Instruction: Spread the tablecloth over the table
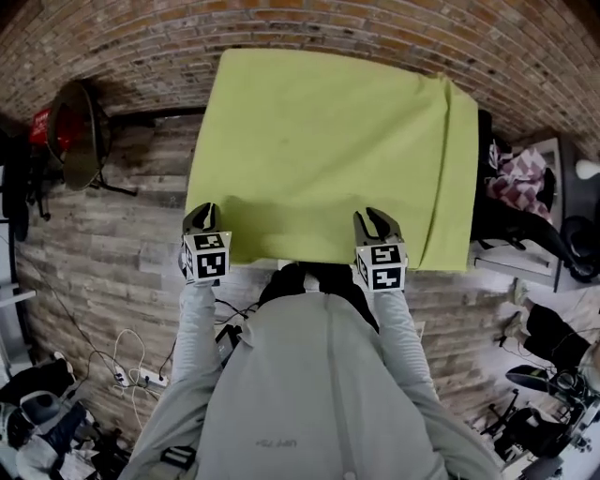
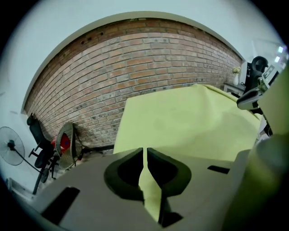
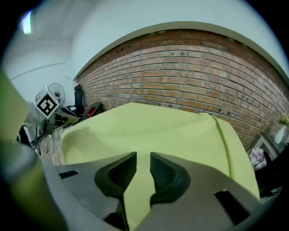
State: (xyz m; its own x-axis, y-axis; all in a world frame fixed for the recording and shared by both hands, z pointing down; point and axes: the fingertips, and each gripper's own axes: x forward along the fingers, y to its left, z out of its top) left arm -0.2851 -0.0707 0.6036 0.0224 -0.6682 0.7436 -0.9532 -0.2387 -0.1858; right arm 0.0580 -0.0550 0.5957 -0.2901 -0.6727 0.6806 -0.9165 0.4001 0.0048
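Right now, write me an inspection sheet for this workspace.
Surface: table hidden under the tablecloth; nothing seen on top.
Job's things: yellow-green tablecloth lies spread out, with one long fold down its right side.
Clutter: bags on the floor at the person's left; pink patterned cloth at the right.
Grippers: left gripper fingers shut on the tablecloth's near edge; right gripper fingers stand wider, with cloth filling the gap, apparently gripped.
Cables: white cables on the floor at the left.
Surroundings: brick wall, floor.
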